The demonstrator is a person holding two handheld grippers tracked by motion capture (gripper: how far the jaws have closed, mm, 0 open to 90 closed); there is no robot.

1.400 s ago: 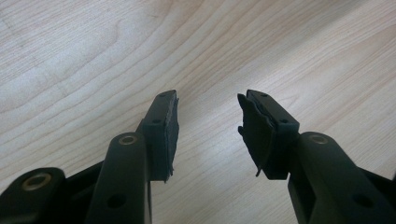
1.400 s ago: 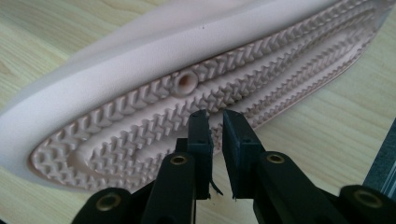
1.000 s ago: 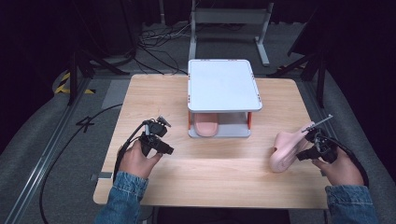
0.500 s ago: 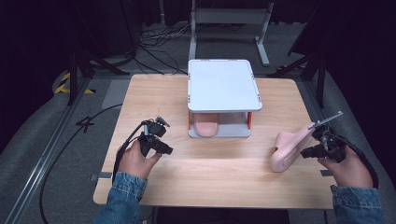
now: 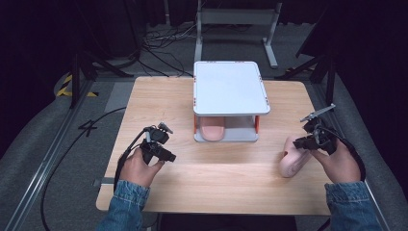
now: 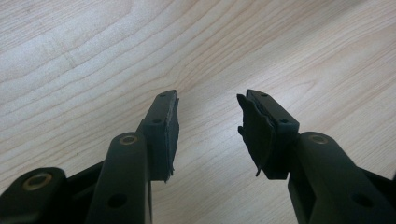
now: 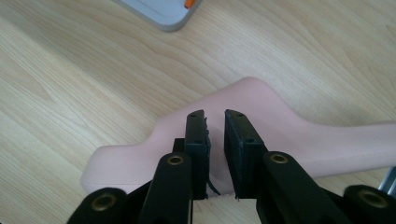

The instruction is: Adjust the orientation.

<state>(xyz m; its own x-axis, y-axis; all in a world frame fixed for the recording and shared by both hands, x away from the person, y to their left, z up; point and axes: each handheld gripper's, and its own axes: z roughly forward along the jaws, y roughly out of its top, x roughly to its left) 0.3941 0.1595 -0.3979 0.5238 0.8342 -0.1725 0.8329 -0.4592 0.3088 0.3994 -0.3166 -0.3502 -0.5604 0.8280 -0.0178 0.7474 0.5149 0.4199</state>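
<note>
A person stands at the near edge of a pale wooden counter [image 5: 231, 168], a gripper in each hand. The left gripper [image 5: 162, 144] sits over bare wood toward the near-left part of the counter; in the left gripper view its jaws stand wide apart with nothing between them, just wood grain beneath. The right gripper [image 5: 315, 137] is over by the counter's right edge, right at a pink shoe-shaped form [image 5: 293, 156] lying on its side on the wood. In the right gripper view the jaws are nearly together, a narrow slit left between the pads [image 7: 198, 135], and the pink form [image 7: 280, 126] lies just beyond and under them (I cannot tell whether the tips touch it; nothing is pinched in the gap).

At the middle of the counter's far side stands a small white two-level rack [image 5: 229, 89] with orange posts. A second pink form [image 5: 211, 131] rests on its lower level, toward the left, under the flat top shelf. Both sleeves are blue denim.
</note>
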